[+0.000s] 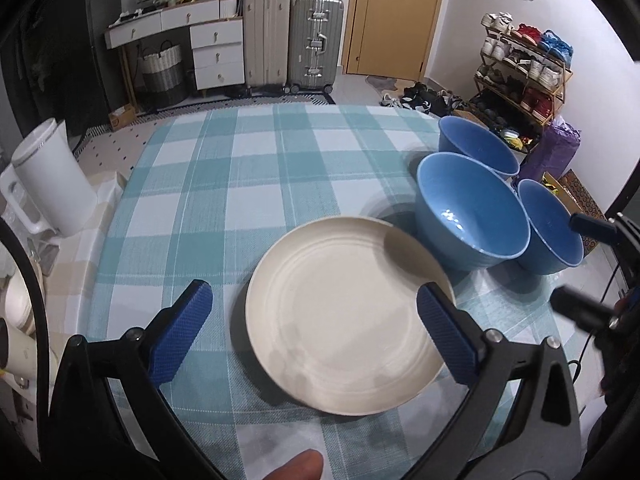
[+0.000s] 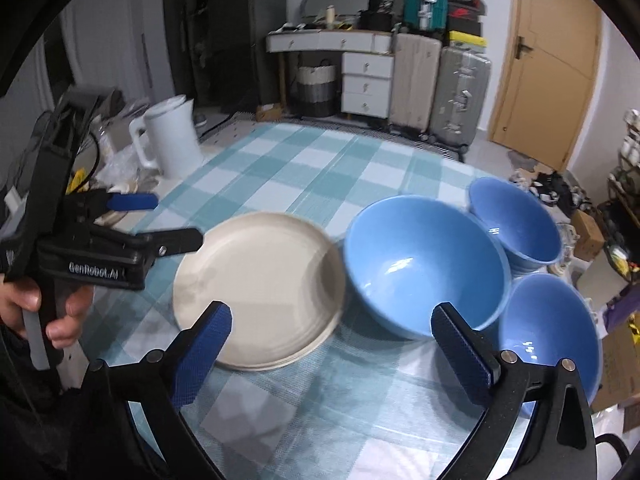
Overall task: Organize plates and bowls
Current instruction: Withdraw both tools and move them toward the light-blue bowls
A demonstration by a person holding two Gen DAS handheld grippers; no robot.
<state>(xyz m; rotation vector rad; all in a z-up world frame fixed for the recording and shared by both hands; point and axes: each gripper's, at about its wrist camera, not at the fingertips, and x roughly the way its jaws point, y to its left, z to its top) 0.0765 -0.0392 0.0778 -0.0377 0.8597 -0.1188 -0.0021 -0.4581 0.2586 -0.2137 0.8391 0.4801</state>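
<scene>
A stack of cream plates (image 1: 344,316) (image 2: 260,288) lies on the checked tablecloth (image 1: 240,184). Three blue bowls stand right of it: a large middle bowl (image 1: 472,208) (image 2: 424,264), a far bowl (image 1: 476,146) (image 2: 516,220) and a near bowl (image 1: 554,228) (image 2: 552,332). My left gripper (image 1: 314,300) is open and empty, with its fingers over the plates' near side. My right gripper (image 2: 332,320) is open and empty above the cloth between the plates and the large bowl. The right gripper shows at the right edge of the left wrist view (image 1: 580,264); the left gripper shows at the left of the right wrist view (image 2: 168,220).
A white kettle (image 1: 52,184) (image 2: 172,140) stands at the table's left edge beside clutter. Beyond the table are suitcases (image 1: 292,40), a drawer unit (image 1: 218,52), a door (image 1: 392,16) and a shoe rack (image 1: 524,68). Cardboard boxes (image 2: 620,360) sit right of the table.
</scene>
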